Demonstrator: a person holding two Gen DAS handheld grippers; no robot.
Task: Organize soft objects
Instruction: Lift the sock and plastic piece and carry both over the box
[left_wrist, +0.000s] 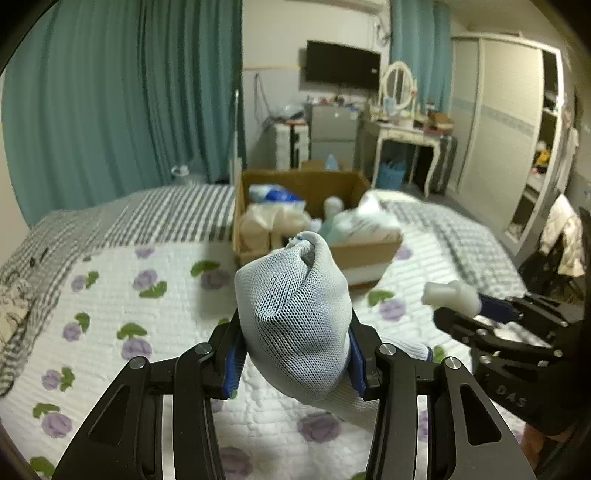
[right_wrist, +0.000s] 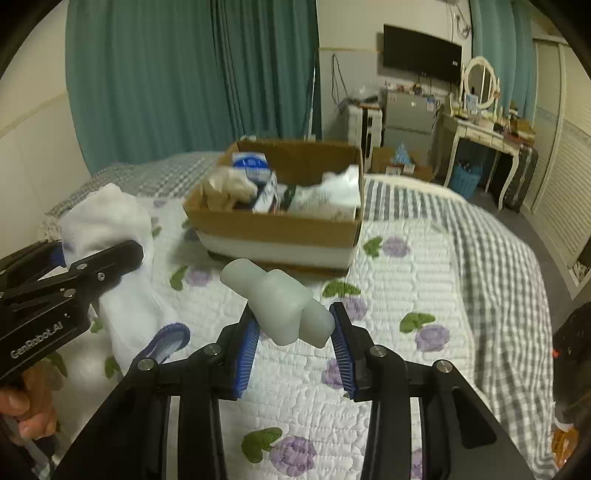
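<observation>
My left gripper (left_wrist: 295, 354) is shut on a white knitted sock (left_wrist: 291, 314) with a blue cuff and holds it above the bed; the sock (right_wrist: 118, 266) and left gripper (right_wrist: 66, 266) also show at the left of the right wrist view. My right gripper (right_wrist: 293, 332) is shut on a pale translucent soft squeeze object (right_wrist: 280, 302), held above the quilt; it shows at the right of the left wrist view (left_wrist: 450, 295). An open cardboard box (right_wrist: 277, 229) with several soft packs inside stands on the bed ahead of both grippers; it also shows in the left wrist view (left_wrist: 369, 254).
The bed has a white quilt with purple flowers (right_wrist: 406, 280) and a grey checked blanket (right_wrist: 498, 251) to the right. Teal curtains (left_wrist: 110, 110) hang behind. A dressing table (left_wrist: 402, 136), fridge and wardrobe (left_wrist: 498, 122) stand beyond the bed.
</observation>
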